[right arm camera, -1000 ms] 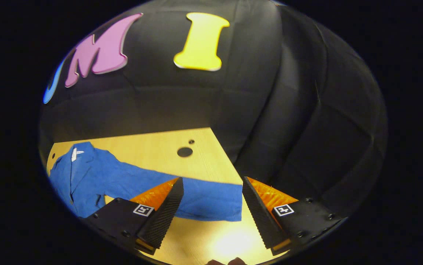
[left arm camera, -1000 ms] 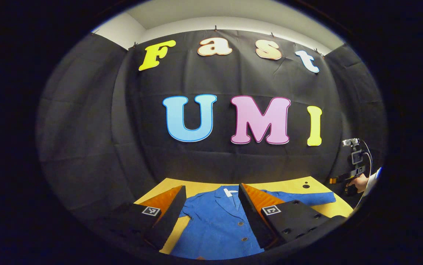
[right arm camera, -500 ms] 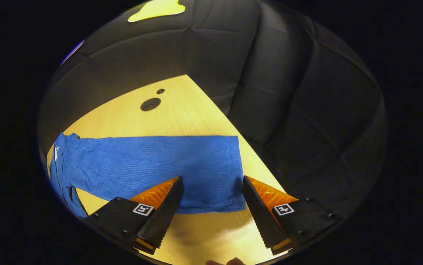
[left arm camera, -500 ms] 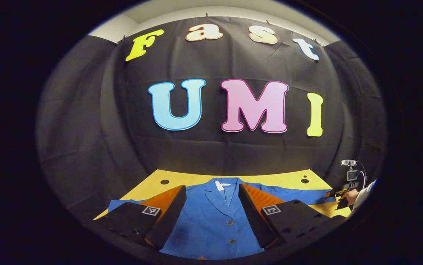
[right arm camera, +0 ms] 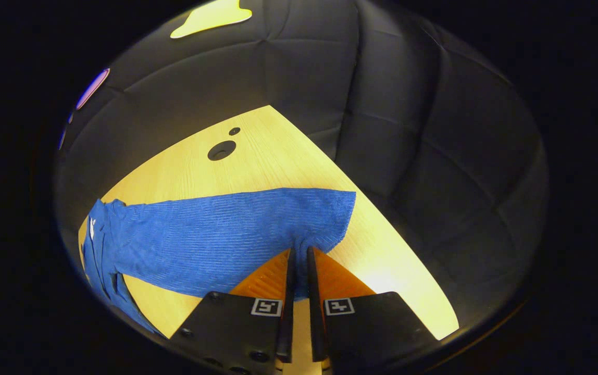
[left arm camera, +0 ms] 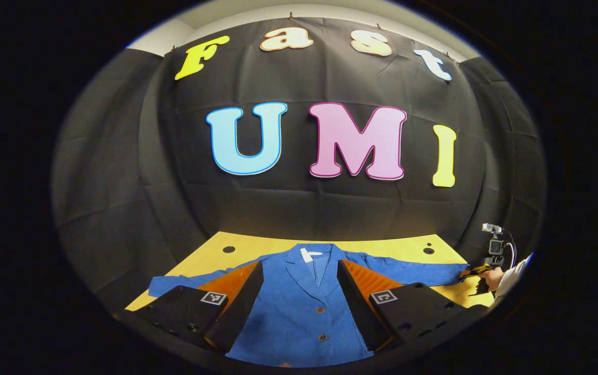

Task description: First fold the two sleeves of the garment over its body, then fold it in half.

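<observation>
A blue buttoned jacket lies spread flat on the yellow wooden table, collar toward the back wall, both sleeves stretched out sideways. My left gripper hovers open over the jacket's chest, with nothing between its fingers. In the right gripper view the jacket's sleeve runs across the table, and my right gripper is shut on the sleeve's cuff edge, which puckers between the fingers. Far right in the left gripper view, the right gripper and the hand holding it sit at the end of the sleeve.
The table has two dark round holes near its far right corner and one at the far left. Its right edge runs close beside the cuff. Black cloth walls enclose the table on three sides.
My right gripper has shut on the sleeve's cuff, which was lying flat between its open fingers before. The left gripper has tilted down slightly over the jacket and stays open.
</observation>
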Action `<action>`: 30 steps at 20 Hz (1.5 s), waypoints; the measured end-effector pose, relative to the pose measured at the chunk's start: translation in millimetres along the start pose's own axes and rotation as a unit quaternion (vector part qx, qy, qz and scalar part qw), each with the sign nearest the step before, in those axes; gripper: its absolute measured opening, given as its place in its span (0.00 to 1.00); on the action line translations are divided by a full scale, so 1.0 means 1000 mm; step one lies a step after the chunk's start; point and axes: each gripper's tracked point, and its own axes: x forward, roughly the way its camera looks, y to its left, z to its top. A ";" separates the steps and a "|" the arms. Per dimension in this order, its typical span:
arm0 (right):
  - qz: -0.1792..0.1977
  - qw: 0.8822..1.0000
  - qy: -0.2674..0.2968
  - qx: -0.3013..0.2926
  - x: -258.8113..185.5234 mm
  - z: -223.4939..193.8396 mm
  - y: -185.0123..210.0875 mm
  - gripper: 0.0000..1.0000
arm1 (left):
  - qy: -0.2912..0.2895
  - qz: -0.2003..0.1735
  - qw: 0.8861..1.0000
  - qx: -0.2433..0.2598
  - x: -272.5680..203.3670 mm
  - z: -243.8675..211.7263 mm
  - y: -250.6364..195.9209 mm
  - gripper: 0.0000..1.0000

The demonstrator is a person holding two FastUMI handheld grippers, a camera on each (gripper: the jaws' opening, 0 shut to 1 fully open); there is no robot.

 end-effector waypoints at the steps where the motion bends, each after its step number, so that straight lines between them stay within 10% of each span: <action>1: 0.005 1.000 0.001 0.006 0.000 0.000 0.002 0.16 | -0.002 0.003 1.000 0.008 -0.002 0.001 0.003 0.82; 15: 0.074 0.984 -0.159 -0.015 -0.169 0.056 0.122 0.15 | -0.019 -0.058 0.998 -0.021 -0.022 -0.007 0.028 0.82; 21: 0.123 0.963 -0.208 -0.116 -0.269 0.048 0.268 0.15 | -0.021 -0.051 0.998 -0.022 -0.035 -0.030 0.127 0.82; 30: 0.227 0.937 -0.169 -0.205 -0.279 -0.045 0.486 0.15 | -0.001 0.025 0.998 -0.050 -0.050 -0.073 0.257 0.83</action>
